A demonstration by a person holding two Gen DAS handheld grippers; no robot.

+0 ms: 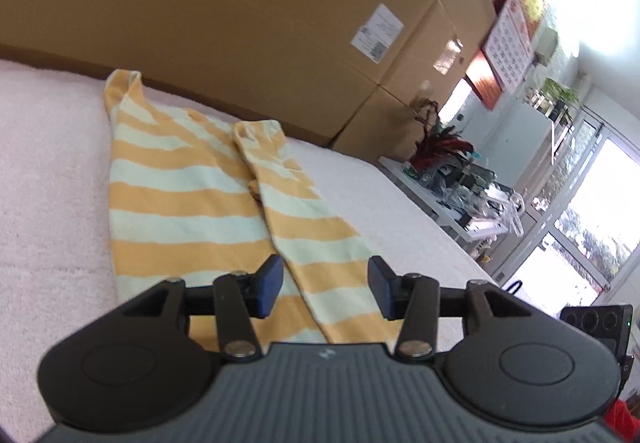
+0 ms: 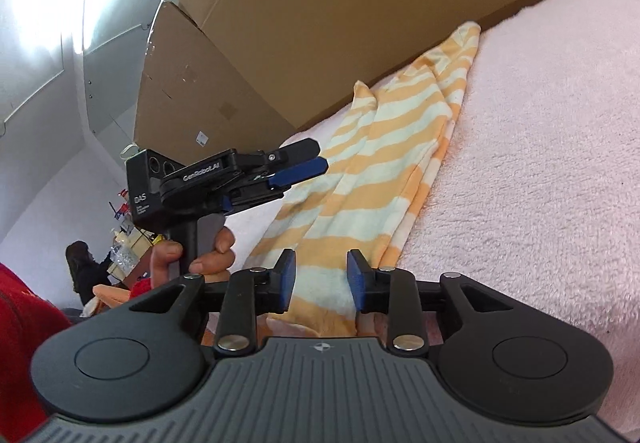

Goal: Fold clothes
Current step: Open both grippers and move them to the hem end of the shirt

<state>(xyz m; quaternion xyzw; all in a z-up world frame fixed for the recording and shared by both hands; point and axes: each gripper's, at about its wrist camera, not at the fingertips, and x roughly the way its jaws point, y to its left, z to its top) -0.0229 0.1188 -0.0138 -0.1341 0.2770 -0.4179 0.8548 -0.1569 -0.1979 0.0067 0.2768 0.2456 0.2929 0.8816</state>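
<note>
Bright daylight, blown-out windows (image 1: 592, 211), fisheye-bent edges, dark corners, slight softness

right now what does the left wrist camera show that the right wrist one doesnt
Only the left wrist view shows the wall calendar, the red-leaved plant, the cluttered white table and the bright windows.

Only the right wrist view shows the left tongs from the side, the hand on their handle, a red sleeve and a person far behind.

Both show the orange-striped garment lying on the fluffy blanket, the cardboard boxes, and open tongs, the right tongs included.
</note>
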